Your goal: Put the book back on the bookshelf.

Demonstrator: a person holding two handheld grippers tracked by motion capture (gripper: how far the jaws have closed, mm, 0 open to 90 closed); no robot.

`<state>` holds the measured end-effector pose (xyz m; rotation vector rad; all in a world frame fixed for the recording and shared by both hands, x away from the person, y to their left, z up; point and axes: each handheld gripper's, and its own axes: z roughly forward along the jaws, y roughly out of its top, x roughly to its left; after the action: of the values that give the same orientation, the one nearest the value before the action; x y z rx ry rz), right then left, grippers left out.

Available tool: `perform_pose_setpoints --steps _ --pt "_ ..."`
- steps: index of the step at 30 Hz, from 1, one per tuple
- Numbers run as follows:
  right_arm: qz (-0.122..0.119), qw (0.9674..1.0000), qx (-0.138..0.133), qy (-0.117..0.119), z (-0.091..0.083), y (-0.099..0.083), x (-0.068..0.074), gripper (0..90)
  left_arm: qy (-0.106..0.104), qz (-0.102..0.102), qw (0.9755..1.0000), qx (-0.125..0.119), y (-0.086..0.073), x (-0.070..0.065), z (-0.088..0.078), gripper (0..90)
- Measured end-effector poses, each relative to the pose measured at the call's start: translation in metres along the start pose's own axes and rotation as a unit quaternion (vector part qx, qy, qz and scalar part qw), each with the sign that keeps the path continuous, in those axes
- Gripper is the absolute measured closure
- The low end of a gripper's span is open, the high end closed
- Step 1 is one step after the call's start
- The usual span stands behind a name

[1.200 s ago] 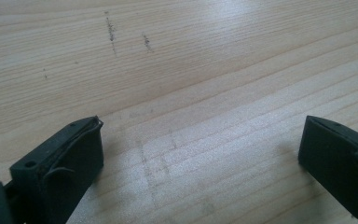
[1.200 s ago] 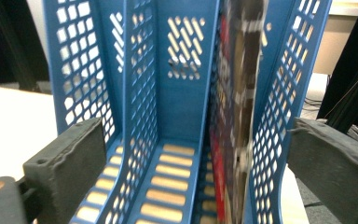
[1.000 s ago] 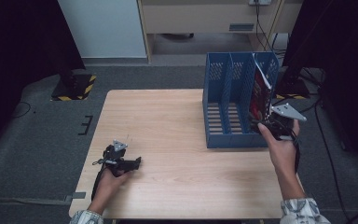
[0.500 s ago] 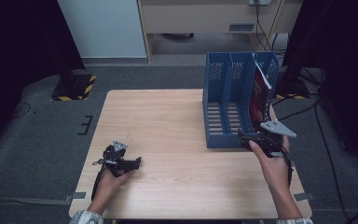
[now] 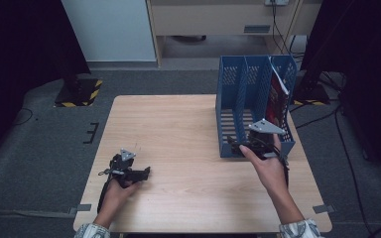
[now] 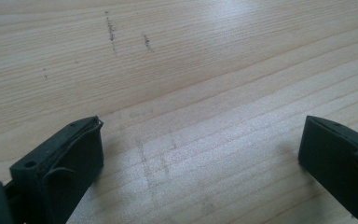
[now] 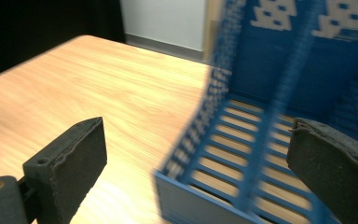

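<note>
Our left gripper (image 5: 129,171) rests on the table (image 5: 178,134) with its jaws wide and empty, our right gripper (image 5: 250,146) is wide and empty too by the blue rack (image 5: 243,99) — the red book (image 5: 277,101) already stands in its right slot — so we look nearly done.

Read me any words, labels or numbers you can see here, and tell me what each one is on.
No text can be read.
Red book in the blue file rack: cover print too small and blurred to read.
Yellow and black striped base on the floor: hazard stripes, no words.
</note>
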<state>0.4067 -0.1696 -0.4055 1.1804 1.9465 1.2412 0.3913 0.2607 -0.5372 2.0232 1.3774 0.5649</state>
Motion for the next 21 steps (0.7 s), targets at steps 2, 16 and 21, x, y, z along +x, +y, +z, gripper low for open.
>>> perform_pose_setpoints --steps 2,16,21 --pt "-0.003 0.9999 0.003 0.014 0.006 0.006 0.009 5.2 0.0 0.0 1.0 0.0 0.0 0.0 0.0 0.0" --pt "-0.049 0.996 0.018 0.072 0.047 0.016 0.069 6.5 0.0 0.0 1.0 0.0 0.0 0.0 0.0 0.0" --pt "-0.065 0.9928 0.032 0.096 0.059 0.007 0.092 6.3 0.0 0.0 1.0 0.0 0.0 0.0 0.0 0.0"
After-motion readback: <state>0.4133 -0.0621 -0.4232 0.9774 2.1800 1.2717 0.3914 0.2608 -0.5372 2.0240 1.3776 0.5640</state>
